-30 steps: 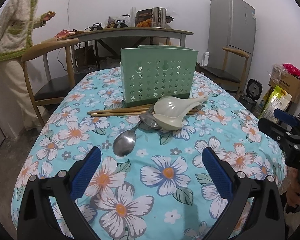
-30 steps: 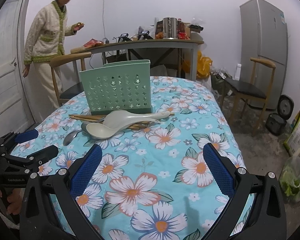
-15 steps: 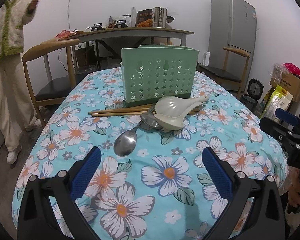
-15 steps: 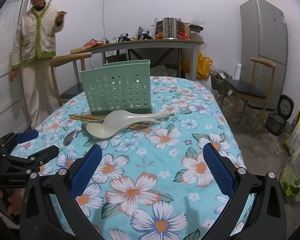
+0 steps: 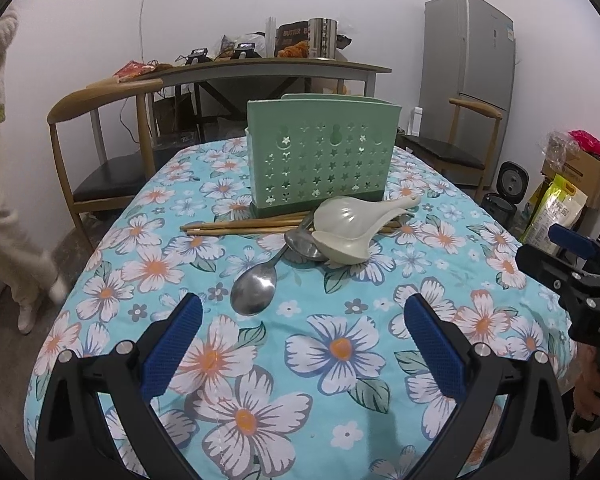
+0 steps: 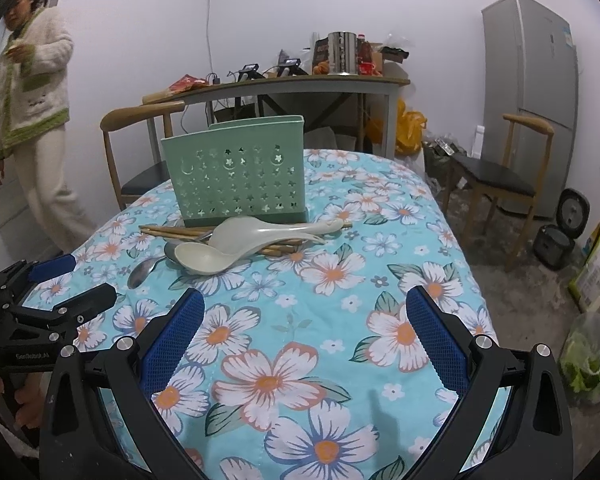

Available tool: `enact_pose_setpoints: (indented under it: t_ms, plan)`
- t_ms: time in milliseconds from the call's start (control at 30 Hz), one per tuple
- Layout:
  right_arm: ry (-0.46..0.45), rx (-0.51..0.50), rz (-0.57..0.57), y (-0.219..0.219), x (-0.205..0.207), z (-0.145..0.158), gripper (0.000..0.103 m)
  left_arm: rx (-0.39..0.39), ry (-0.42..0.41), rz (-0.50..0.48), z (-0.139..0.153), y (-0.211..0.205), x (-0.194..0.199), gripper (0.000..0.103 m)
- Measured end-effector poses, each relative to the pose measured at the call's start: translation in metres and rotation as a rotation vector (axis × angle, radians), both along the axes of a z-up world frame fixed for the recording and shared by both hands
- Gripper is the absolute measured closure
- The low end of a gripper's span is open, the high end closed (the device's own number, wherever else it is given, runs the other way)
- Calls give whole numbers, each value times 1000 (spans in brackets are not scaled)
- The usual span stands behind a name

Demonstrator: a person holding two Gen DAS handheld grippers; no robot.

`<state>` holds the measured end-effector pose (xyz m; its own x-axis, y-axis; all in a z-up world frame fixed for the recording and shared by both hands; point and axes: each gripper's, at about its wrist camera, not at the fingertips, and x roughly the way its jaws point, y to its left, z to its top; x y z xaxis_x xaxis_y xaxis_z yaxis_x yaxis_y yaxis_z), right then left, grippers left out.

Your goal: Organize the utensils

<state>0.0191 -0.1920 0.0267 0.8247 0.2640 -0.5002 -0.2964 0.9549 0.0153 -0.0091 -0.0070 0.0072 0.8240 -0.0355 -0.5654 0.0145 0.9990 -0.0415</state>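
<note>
Left wrist view: the left gripper (image 5: pixel 302 334) gapes empty, the metal spoon (image 5: pixel 256 286) just beyond it, near the green holder (image 5: pixel 322 156). Right wrist view: the right gripper (image 6: pixel 304 334) likewise spread; a person (image 6: pixel 32 112) stands far left.

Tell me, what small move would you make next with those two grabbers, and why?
Probably ease the left gripper forward toward the metal spoon: both grippers hang open and empty, the spoon lies nearest, clear of the pile, and the green holder waits behind.
</note>
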Motion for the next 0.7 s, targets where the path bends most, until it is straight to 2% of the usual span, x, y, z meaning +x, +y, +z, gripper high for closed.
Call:
enact_pose_setpoints:
  t_ms: [700]
  plan:
    - [-3,6,-4,-3,-1,2,6,8,4,20,-2,2,3,4]
